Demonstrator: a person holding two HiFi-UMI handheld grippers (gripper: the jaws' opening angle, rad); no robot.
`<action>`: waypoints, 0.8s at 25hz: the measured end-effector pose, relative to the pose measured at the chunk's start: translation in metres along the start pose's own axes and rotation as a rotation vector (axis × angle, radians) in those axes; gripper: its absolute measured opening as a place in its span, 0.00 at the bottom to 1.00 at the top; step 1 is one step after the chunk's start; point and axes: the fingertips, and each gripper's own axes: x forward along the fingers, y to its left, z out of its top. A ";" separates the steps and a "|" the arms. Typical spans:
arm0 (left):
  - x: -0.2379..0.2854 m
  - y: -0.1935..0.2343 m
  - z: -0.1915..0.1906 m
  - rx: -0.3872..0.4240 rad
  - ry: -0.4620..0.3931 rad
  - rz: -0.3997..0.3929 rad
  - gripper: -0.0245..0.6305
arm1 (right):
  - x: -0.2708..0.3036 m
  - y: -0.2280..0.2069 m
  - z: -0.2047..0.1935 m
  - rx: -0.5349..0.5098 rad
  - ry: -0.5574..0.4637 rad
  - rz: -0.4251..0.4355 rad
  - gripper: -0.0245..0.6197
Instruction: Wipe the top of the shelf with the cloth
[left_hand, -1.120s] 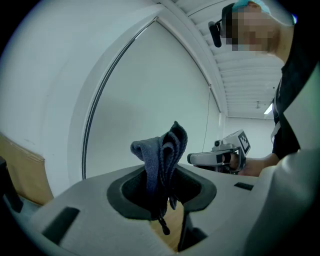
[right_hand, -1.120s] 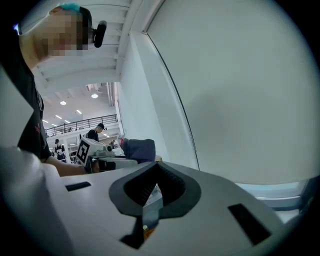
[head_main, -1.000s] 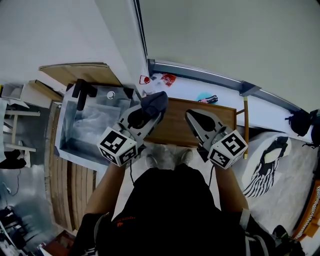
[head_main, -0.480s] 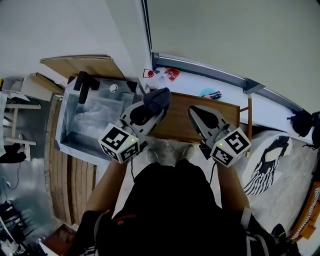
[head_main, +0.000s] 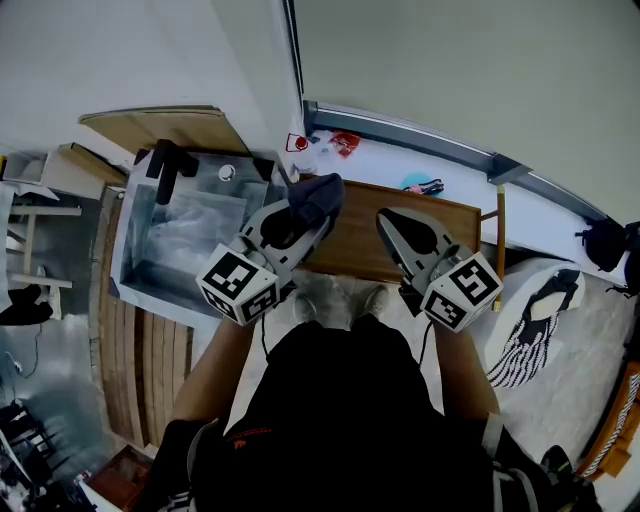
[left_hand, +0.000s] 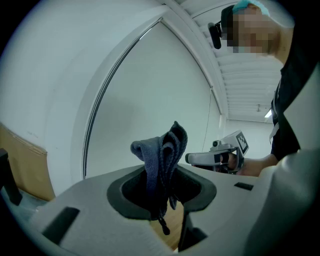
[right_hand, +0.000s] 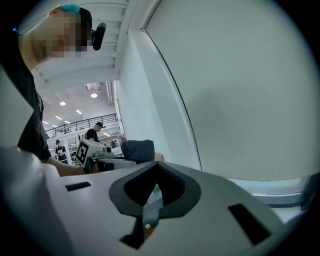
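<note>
Gripping dark grey cloth (head_main: 316, 193), bunched upright, between clamped jaws of left tool (head_main: 300, 215), over far left end of wooden shelf top (head_main: 350, 255). Hovering alongside with right tool (head_main: 388, 222), jaws pressed together on nothing. Bordering clear plastic bin (head_main: 135, 285) at left.
</note>
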 end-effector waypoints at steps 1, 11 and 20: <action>0.001 -0.001 0.000 0.001 0.000 -0.002 0.24 | -0.001 0.000 0.000 0.000 0.000 0.000 0.04; 0.001 -0.003 0.000 0.006 -0.002 -0.008 0.24 | -0.002 -0.001 -0.002 -0.001 0.006 -0.001 0.04; 0.004 -0.003 0.000 0.003 0.002 -0.016 0.25 | 0.000 -0.001 -0.004 -0.003 0.017 0.005 0.04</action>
